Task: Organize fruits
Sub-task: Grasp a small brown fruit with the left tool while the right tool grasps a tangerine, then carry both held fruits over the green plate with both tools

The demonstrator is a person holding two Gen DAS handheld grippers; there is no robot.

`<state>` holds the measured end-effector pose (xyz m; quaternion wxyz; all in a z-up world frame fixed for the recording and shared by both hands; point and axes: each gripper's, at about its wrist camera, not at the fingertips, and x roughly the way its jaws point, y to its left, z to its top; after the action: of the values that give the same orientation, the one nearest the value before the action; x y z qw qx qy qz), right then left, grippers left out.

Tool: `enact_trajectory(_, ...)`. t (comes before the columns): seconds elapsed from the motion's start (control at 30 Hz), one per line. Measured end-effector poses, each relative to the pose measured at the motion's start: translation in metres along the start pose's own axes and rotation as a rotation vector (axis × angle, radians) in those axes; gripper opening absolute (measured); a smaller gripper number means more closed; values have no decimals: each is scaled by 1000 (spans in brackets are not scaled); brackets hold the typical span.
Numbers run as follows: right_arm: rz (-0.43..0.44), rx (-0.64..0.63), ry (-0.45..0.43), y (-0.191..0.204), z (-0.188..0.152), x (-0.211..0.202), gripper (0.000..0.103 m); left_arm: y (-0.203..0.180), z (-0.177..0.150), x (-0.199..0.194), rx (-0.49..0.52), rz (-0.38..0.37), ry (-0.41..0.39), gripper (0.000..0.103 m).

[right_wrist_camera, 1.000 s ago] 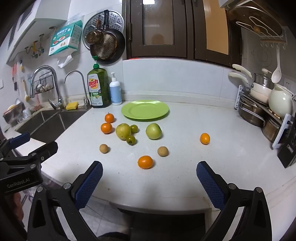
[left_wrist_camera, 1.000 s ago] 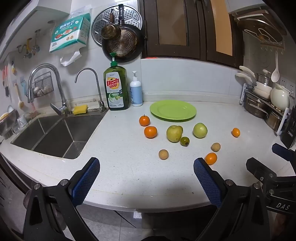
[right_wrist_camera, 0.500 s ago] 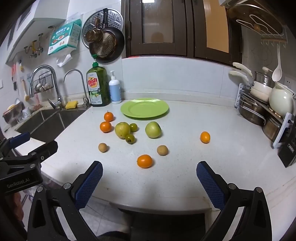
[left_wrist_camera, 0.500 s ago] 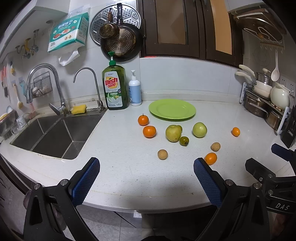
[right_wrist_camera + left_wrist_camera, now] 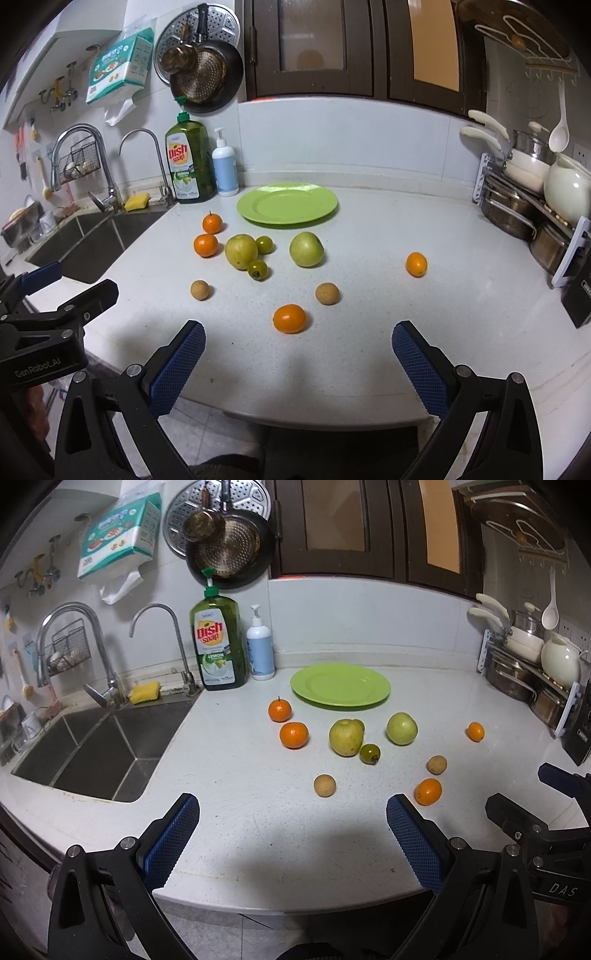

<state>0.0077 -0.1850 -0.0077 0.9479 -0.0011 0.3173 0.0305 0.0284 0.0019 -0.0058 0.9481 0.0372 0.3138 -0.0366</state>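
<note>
- Both sets of jaws spread wide and empty: left gripper (image 5: 291, 834) and right gripper (image 5: 297, 352) poised over the near edge of the desk (image 5: 369, 354), touching no fruit.
- Fruit loose on the desk, none on the plate (image 5: 287, 203), which sits at 12 o'clock of the cluster.
- Nearest to the right gripper: kumquat (image 5: 289, 318), dead ahead at 12 o'clock. Likely light, smooth and prone to roll; best pinched across its short middle, pads level, squeeze gentle.
- Two apples (image 5: 241, 251) (image 5: 306, 249): judged heaviest and firm, waxy skin perhaps slippery; widest girth the place to grip, needing nearly full opening.
- Two tangerines (image 5: 206, 245) (image 5: 212, 223) at 10 o'clock: soft peel, some give, easily bruised.
- Two brown longans (image 5: 200, 290) (image 5: 327, 293): small, thin brittle shell, light touch advised.
- Green tomatoes (image 5: 258, 269) (image 5: 265, 244) touching or just beside the left apple; nudging a neighbour probable.
- Far kumquat (image 5: 416, 264) alone at 2 o'clock, well apart.
</note>
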Motion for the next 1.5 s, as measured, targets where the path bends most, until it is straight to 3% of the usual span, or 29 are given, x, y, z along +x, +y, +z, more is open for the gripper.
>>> enact_trajectory(0.2,-6,20,59,3,3,26,102,3,5,31,43,-41,35,102)
enact_trajectory(0.53,-16,68,189,3,2,79,86,-8,6,91,166,-142,122,76)
enact_trajectory(0.67,-14,89,233,3,0,99,79,-7,5,116,180,-185,182,62)
enact_trajectory(0.77,-15,101,262,5,0,110,74,-7,4,128,186,-208,211,57)
enact_trajectory(1.27,-35,117,304,7,2,126,53,-12,5,153,210,-285,257,30)
enact_trajectory(1.5,-39,107,308,7,0,127,38,-12,6,155,213,-294,258,27)
